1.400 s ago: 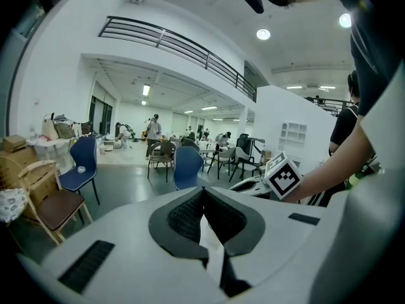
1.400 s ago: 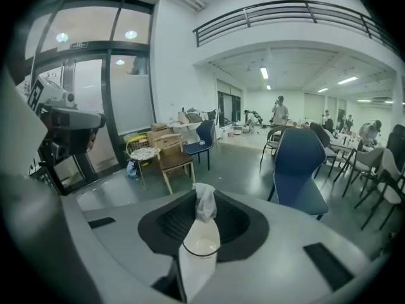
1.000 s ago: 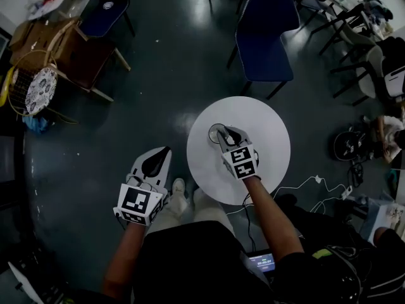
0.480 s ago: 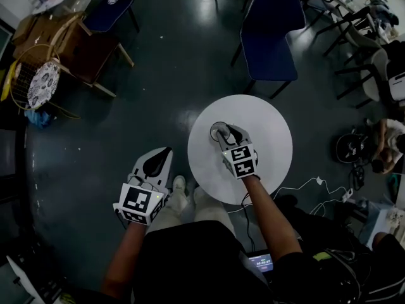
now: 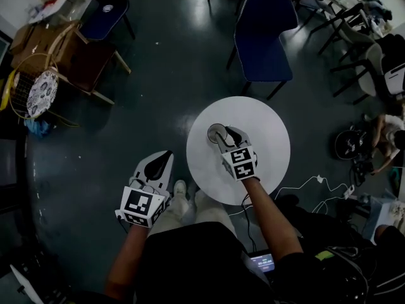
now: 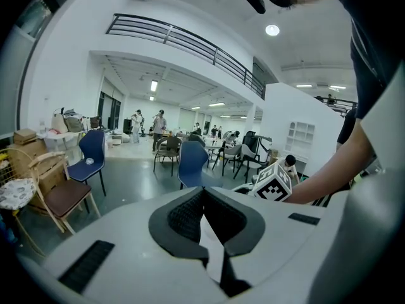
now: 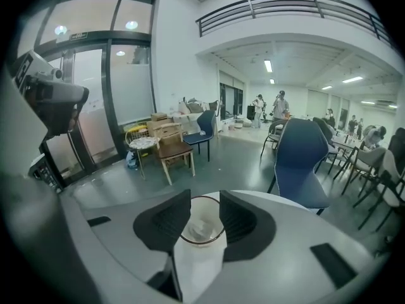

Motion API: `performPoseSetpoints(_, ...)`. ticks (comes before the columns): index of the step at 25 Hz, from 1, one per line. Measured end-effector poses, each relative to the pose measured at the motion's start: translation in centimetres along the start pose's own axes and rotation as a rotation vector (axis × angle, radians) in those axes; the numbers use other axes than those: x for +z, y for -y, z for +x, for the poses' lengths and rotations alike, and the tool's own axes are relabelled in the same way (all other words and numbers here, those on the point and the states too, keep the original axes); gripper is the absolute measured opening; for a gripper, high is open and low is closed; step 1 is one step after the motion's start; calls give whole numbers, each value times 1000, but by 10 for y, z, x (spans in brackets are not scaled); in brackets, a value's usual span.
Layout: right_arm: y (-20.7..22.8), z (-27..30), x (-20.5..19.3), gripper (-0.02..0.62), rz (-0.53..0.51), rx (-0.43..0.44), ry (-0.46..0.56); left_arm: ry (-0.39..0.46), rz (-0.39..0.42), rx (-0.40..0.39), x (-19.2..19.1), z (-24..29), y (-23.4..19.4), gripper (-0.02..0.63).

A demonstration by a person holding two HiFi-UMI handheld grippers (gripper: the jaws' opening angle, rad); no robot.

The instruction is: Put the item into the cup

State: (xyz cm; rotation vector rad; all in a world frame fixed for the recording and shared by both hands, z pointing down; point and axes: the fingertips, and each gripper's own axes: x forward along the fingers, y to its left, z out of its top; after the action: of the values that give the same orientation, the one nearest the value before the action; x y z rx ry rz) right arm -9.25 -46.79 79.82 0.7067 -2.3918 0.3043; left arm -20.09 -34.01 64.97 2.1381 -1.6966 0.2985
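A clear cup (image 5: 216, 132) with a dark rim stands on the left part of the round white table (image 5: 266, 138). In the right gripper view the cup (image 7: 202, 223) shows between the two black pads, and a pale crumpled item (image 7: 200, 231) lies inside it. My right gripper (image 5: 223, 133) hovers at the cup's near side. Its jaws are opening and stand apart, with nothing pressed between them. My left gripper (image 5: 158, 159) hangs off the table to the left, above the floor, with its pads (image 6: 183, 217) close together and nothing in them.
A blue chair (image 5: 262, 33) stands just beyond the table. More chairs and a wicker stand (image 5: 35, 87) are at the far left, and further chairs and tables at the far right. A white cable (image 5: 304, 185) trails on the floor right of the table. The person's shoes (image 5: 179, 189) are beside the table's left edge.
The right gripper stays at the cup and its jaws look slightly wider apart. The left gripper has barely shifted.
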Motion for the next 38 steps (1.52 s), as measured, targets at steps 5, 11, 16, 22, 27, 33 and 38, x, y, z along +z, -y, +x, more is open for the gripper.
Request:
performPoseSetpoints(5,-4,-22,21,139,8,-18,38,29,15,-15,14,-10,2,15)
performPoseSetpoints(11,-16,-49,58,100,12,-31,98,70,43,-44,39,-23,3,15)
performPoseSetpoints(16,-43,-81,94,61,49,-14,177,104,73,-85,54,-41,10,15)
performPoseSetpoints(22,-73,-121,142,52,71,-25,298,151,106,-108,69,-65,6,15)
performPoseSetpoints(27,-99,-147,170,38,78,-37,357,172,90,-106,76,-84,-10,15)
performPoseSetpoints(33,-125,-174,197,29,19,-68,399,193,112,-143,88,-95,-15,15)
performPoseSetpoints(38,-135,-194,210,21,17,-114,436,198,144,-209,90,-103,1,15)
